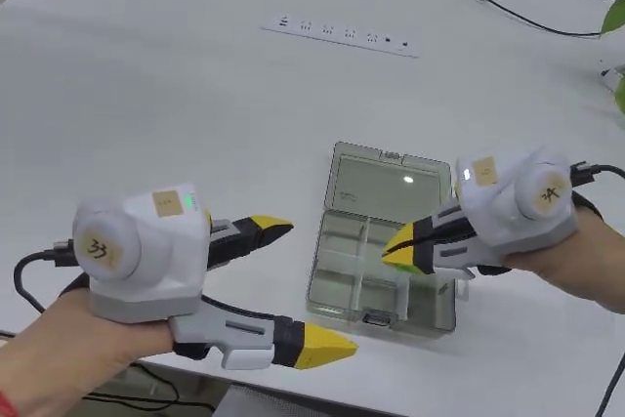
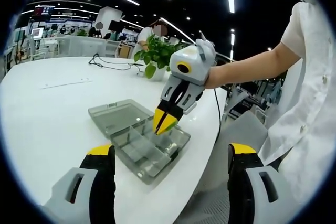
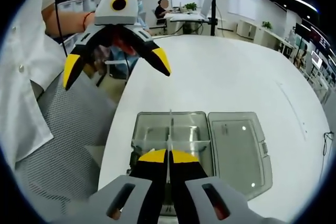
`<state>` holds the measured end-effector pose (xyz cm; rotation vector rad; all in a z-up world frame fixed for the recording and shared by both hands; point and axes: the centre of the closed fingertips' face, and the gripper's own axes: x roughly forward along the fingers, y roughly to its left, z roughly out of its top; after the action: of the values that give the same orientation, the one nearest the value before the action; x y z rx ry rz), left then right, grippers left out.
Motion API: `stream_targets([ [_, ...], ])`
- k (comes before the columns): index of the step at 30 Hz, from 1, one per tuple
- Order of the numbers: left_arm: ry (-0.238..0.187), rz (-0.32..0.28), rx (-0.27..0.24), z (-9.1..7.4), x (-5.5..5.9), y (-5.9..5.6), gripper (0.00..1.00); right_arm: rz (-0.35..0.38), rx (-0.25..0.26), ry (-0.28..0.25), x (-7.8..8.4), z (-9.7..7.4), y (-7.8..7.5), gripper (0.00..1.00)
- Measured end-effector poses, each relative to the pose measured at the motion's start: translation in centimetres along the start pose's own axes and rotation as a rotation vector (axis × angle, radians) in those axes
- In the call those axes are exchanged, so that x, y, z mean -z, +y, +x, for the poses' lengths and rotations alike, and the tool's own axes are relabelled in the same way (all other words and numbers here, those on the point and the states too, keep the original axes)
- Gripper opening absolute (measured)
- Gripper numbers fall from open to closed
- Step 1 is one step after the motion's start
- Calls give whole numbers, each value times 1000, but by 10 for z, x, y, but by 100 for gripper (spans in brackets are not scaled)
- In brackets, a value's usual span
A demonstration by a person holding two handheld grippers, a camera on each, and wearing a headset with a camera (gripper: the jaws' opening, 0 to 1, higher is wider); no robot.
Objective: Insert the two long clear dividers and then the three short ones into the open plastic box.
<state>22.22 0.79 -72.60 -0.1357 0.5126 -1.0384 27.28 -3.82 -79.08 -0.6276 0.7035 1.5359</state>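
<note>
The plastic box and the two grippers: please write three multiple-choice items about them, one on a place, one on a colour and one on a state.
1. Where does the power strip lie, relative to the plastic box?
A. beyond it, farther from the person
B. inside it
C. on top of its lid

2. What colour are the tips of the left gripper and the right gripper?
A. red
B. yellow
C. blue

3. In what state is the left gripper?
A. shut on the lid
B. shut on a cable
C. open, holding nothing

Answers:
1 A: in the head view the strip lies on the table well past the box.
2 B: all the tips are yellow on dark jaws.
3 C: its two jaws stand wide apart with nothing between them.
</note>
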Motion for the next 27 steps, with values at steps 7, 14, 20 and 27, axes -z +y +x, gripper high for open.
stream_targets([
  [7, 1, -1, 3, 1, 0, 1, 90, -2, -2, 62, 11, 11, 0, 2],
  [14, 0, -1, 2, 0, -1, 3, 90, -9, -6, 101, 13, 15, 1, 2],
  [20, 3, 3, -1, 0, 0, 4, 90, -21, -9, 128, 16, 17, 2, 2],
  [27, 8, 6, -1, -1, 1, 5, 90, 9, 0, 119, 16, 16, 1, 3],
])
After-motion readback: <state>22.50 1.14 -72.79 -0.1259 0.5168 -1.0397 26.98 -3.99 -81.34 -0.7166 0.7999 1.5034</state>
